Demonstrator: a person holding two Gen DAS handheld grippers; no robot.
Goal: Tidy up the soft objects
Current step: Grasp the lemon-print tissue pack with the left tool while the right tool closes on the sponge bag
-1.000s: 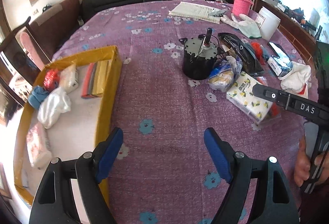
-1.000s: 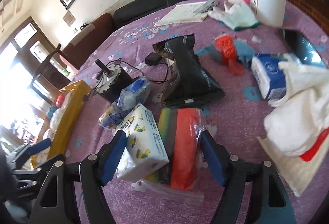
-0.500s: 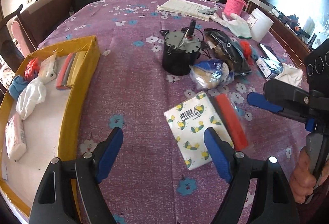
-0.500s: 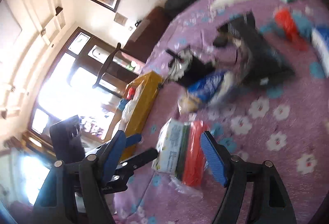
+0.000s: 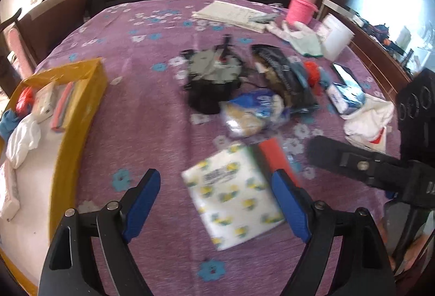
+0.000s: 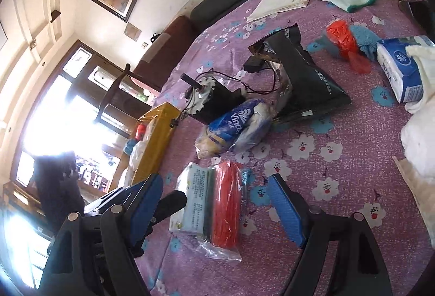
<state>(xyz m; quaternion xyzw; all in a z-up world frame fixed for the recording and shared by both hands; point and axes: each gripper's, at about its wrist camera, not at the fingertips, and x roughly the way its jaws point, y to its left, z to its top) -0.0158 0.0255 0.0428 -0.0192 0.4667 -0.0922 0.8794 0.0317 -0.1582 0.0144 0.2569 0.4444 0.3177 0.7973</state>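
Hovering over tissue pack [image 5: 233, 195], left gripper [image 5: 214, 198] jaws opening, pads clear of it, nothing held. Right gripper [image 6: 217, 206] at 3 o'clock of pack, jaws wide and free of the goods, pack and red sponge bag [image 6: 227, 203] lying between them untouched.

Risks:
- Both grippers crowd same pack; collision likely.
- Loose plastic on sponge bag may snag, drag along.
- Soft pack may crush or slip.

Yellow tray [image 5: 78, 116] at 9 o'clock.

Writing: "Vinda" on blue wrapper [image 6: 239, 119]; tissue print blurred.
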